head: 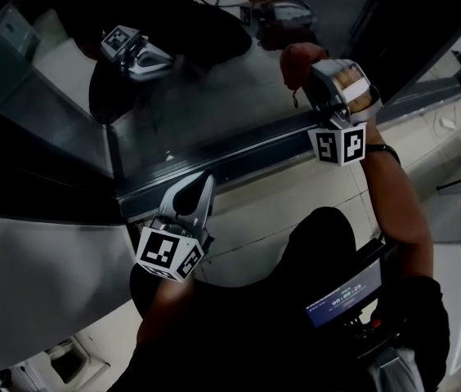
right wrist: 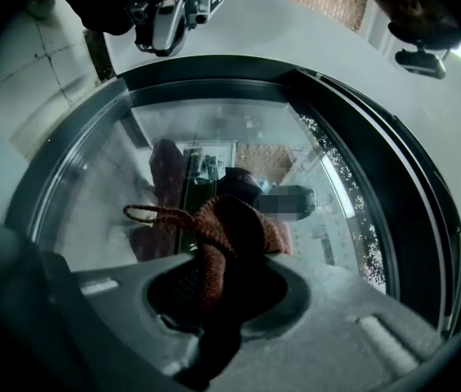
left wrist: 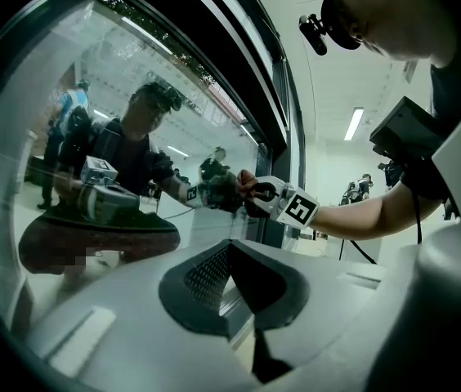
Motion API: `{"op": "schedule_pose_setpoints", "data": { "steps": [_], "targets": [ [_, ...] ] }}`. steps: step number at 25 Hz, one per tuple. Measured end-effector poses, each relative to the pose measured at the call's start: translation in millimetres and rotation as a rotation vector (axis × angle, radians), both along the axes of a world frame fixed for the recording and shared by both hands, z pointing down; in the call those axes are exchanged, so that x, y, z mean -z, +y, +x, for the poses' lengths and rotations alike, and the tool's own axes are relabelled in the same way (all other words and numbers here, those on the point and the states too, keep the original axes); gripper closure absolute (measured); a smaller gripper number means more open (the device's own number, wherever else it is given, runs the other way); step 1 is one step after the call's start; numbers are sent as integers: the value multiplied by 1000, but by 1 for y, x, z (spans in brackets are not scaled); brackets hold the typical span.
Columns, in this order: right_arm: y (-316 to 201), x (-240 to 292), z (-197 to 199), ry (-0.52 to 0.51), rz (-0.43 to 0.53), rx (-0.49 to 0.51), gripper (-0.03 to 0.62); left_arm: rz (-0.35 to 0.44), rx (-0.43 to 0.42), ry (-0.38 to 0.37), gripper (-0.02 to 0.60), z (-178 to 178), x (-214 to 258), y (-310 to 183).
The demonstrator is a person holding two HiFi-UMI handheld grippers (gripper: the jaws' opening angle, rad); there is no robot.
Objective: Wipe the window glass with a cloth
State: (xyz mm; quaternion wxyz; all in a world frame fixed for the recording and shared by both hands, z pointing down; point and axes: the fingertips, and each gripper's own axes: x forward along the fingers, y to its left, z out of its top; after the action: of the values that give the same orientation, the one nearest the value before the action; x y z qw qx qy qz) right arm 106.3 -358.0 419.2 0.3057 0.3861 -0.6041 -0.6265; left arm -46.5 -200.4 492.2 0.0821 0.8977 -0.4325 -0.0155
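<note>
**Q:** Cloth, where is it?
**Me:** In my right gripper point(right wrist: 214, 278). The jaws are clamped on the cloth point(right wrist: 232, 223). A bunch sticks out past the tips and is pressed vs. the window glass point(right wrist: 239, 133), toward the pane's right edge, just beside the dark frame post point(left wrist: 284, 149).

**Q:** Material?
**Me:** Reddish-brown, coarse knit w/ ribbed texture. It's a soft lump, no set shape. A thin cord loop point(right wrist: 153, 213) hangs off one side.

**Q:** Other side?
**Me:** My left gripper point(head: 200, 184) has its jaws together, nothing btw. them. It's low, by the pane's bottom edge, tips pointing at the metal sill rail point(head: 247, 155). Can't tell if they touch it. It's well apart from the right one.

**Q:** What do the grippers look like?
**Me:** Grey moulded plastic w/ dark ribbed pads inside. Each carries a white cube point(head: 169, 253) w/ black square markers.

**Q:** Glass & room?
**Me:** The pane is smooth and v. reflective. It mirrors me & both grippers, and has a dark frame all round. The floor point(head: 296, 207) below is pale tile w/ thin joints. It's indoors, w/ a long ceiling light point(left wrist: 353, 123) and other ppl standing far back. There's a small black box w/ a lit blue screen point(head: 337, 299) on my chest.
</note>
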Motion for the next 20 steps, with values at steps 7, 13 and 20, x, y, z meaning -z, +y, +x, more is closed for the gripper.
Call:
{"op": "schedule_pose_setpoints", "data": {
  "steps": [7, 13, 20],
  "targets": [
    [-3, -33, -4, 14, -71, 8, 559, -2, 4, -7, 565, -6, 13, -6],
    [1, -66, -1, 21, -128, 22, 559, -4, 7, -6, 565, -3, 12, 0],
    [-3, -91, 3, 42, -181, 15, 559, 3, 17, -7, 565, -5, 12, 2]
  ]
}}
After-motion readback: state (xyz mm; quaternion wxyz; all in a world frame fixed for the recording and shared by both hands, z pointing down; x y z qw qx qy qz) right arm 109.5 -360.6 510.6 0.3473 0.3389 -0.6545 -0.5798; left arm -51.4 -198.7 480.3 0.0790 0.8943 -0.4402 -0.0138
